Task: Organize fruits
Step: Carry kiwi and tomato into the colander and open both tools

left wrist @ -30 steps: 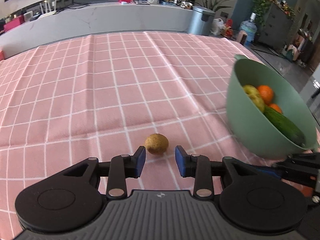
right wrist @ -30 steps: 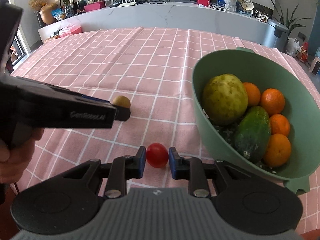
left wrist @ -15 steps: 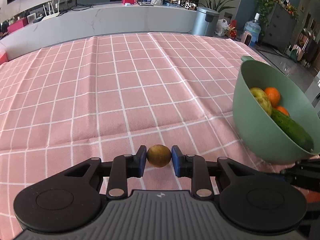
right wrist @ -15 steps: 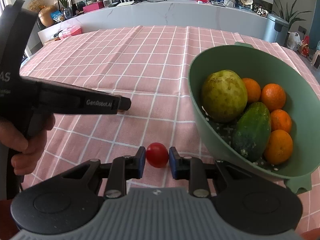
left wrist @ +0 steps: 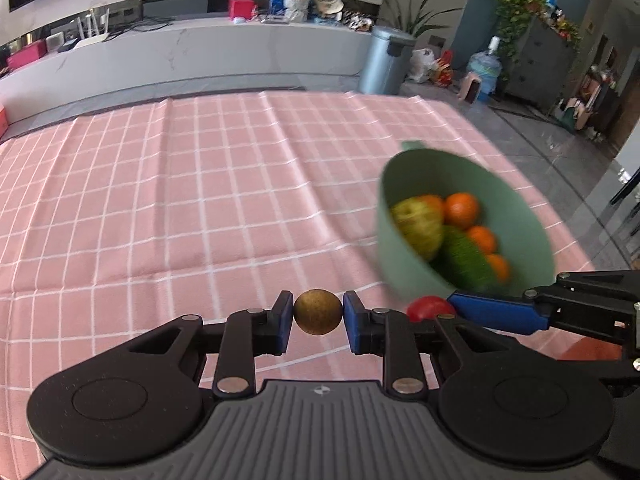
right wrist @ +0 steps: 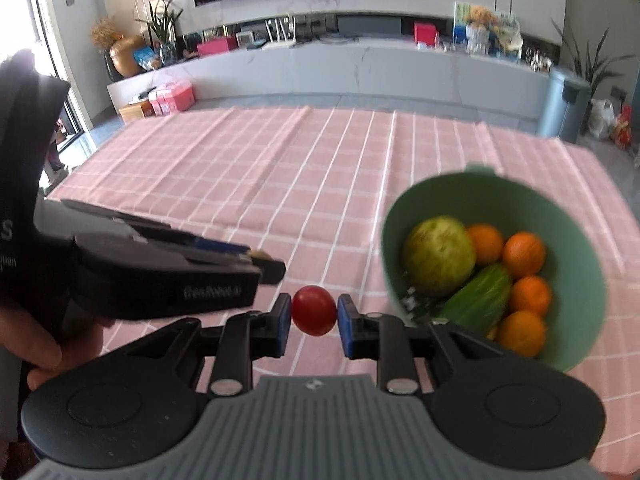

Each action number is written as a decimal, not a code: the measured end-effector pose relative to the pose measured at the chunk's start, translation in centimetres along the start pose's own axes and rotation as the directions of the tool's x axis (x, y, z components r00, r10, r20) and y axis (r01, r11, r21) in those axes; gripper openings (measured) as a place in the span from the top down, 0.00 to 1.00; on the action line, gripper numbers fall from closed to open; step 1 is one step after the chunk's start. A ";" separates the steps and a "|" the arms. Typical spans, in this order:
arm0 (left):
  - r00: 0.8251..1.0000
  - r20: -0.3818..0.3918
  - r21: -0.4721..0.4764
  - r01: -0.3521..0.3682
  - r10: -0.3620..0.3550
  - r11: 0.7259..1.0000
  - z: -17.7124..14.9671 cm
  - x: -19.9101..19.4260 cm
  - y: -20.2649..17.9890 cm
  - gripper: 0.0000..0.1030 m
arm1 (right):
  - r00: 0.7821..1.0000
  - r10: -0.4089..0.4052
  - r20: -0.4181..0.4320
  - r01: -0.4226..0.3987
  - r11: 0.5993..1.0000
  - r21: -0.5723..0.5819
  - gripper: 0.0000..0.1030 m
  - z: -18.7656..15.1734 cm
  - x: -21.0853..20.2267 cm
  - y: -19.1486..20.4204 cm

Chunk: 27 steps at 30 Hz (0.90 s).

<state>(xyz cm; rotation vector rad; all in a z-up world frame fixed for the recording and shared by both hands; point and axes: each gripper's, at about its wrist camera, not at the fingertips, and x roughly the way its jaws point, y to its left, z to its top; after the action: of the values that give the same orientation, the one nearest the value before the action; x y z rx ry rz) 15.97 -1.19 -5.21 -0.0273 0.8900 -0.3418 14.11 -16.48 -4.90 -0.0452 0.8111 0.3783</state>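
Observation:
My left gripper [left wrist: 318, 317] is shut on a small brown round fruit [left wrist: 318, 312] and holds it above the pink checked tablecloth [left wrist: 200, 200]. My right gripper [right wrist: 314, 316] is shut on a small red tomato [right wrist: 314, 310], also lifted off the cloth. The tomato also shows in the left wrist view [left wrist: 428, 307], just right of the left gripper. A green bowl [right wrist: 580, 240] stands to the right of both grippers and holds a green pear [right wrist: 438, 254], a cucumber [right wrist: 476, 300] and several oranges [right wrist: 524, 254]. The bowl also shows in the left wrist view [left wrist: 532, 224].
The left gripper body [right wrist: 160, 276] and the hand holding it fill the left of the right wrist view. A grey counter [left wrist: 200, 52] and a bin [left wrist: 386, 60] stand beyond the table's far edge. The floor drops off to the right of the bowl.
Both grippers have risen from the cloth with their fruit. The left one shut on the brown fruit a second ago. The bowl now looks lower and farther in both views.

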 end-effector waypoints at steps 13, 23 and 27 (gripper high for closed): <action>0.996 0.015 0.098 0.081 -0.083 0.992 3.6 1.3 -6.4 0.71 | 0.988 -0.153 0.031 0.153 0.988 0.002 0.80 1.0 -4.5 -6.8; 0.993 -0.100 0.160 0.082 -0.067 0.984 4.0 6.2 -8.7 0.71 | 0.978 -0.192 -0.087 0.195 0.980 0.029 0.80 0.8 -1.8 -12.2; 0.992 -0.120 0.168 0.065 -0.045 0.984 3.9 7.4 -8.7 0.71 | 0.973 -0.196 -0.123 0.199 0.980 0.014 0.80 0.4 -0.4 -12.6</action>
<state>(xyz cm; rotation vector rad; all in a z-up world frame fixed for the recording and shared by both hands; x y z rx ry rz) 20.81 -12.17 -6.87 0.1287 0.9728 -0.4752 18.52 -28.25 -5.63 -0.1247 0.9222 0.1777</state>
